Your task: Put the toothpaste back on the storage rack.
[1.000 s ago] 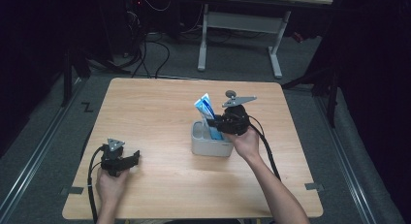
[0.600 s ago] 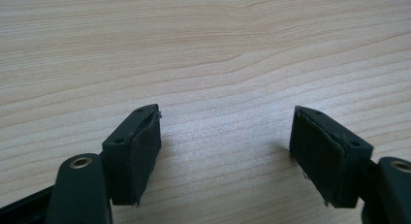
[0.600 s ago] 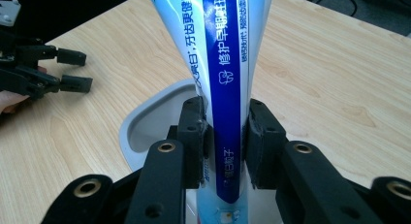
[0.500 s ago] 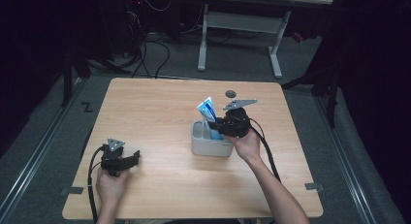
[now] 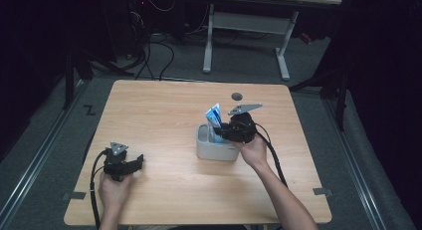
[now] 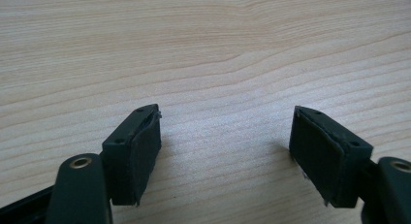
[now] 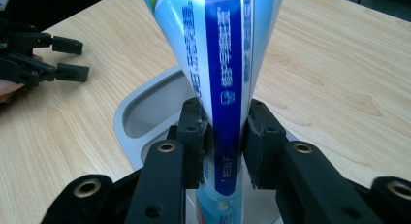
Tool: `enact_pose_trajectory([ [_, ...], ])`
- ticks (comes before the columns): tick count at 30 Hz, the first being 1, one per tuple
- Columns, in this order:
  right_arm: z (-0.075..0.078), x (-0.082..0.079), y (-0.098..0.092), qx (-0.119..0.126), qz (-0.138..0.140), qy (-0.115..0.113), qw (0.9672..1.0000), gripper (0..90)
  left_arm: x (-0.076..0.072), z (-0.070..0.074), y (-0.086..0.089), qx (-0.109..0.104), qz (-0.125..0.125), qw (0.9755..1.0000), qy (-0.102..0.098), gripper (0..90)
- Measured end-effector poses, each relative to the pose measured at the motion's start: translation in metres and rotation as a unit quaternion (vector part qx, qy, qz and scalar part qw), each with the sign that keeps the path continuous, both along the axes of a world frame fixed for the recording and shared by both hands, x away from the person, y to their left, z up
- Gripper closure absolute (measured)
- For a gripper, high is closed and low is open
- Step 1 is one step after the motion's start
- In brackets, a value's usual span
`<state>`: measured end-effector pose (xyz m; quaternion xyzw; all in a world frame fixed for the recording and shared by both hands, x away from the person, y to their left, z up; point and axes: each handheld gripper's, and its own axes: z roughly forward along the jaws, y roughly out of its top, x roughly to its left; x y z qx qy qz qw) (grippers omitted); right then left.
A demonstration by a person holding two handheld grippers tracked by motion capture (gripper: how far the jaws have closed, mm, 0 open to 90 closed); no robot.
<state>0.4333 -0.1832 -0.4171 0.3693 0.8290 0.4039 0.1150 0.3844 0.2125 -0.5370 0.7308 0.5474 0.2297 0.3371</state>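
A blue and white toothpaste tube [image 7: 223, 64] stands upright with its lower end inside a grey holder cup [image 7: 145, 112]. My right gripper [image 7: 223, 141] is shut on the tube's lower part, its pads pressing both sides. From the high view, the tube [image 5: 214, 115] sticks out of the holder [image 5: 211, 149] at the table's middle right, with my right gripper [image 5: 230, 133] right over the cup. My left gripper [image 5: 133, 163] rests near the table's front left, open. Its pads [image 6: 145, 151] stand wide apart over bare wood, nothing between them.
The wooden table [image 5: 164, 115] has a small dark round mark [image 5: 237, 96] near its far edge. A white-legged desk frame [image 5: 244, 26] and cables lie on the floor behind. The left gripper [image 7: 43, 59] shows far off in the right gripper view.
The right gripper has lowered the tube a little into the holder. The left gripper has kept still.
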Motion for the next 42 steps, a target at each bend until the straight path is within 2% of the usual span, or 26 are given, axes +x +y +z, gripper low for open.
enact_pose_trajectory([
  [18,-0.002,0.000,-0.003,0.008,-0.002,-0.005,1.0000,69.0,0.000,0.000,-0.001,0.003,0.001,1.0000,-0.001,27.5],
  [28,-0.001,-0.002,-0.006,0.006,-0.008,-0.011,0.9999,60.3,0.000,0.000,-0.001,0.003,0.001,1.0000,-0.001,27.5],
  [35,0.002,-0.004,-0.009,0.013,-0.015,-0.017,0.9997,54.8,0.000,0.000,-0.001,0.003,0.001,1.0000,-0.001,27.5],
  [42,0.007,-0.008,-0.017,0.017,-0.029,-0.035,0.9988,51.7,0.000,0.000,-0.001,0.005,0.000,1.0000,0.000,27.5],
])
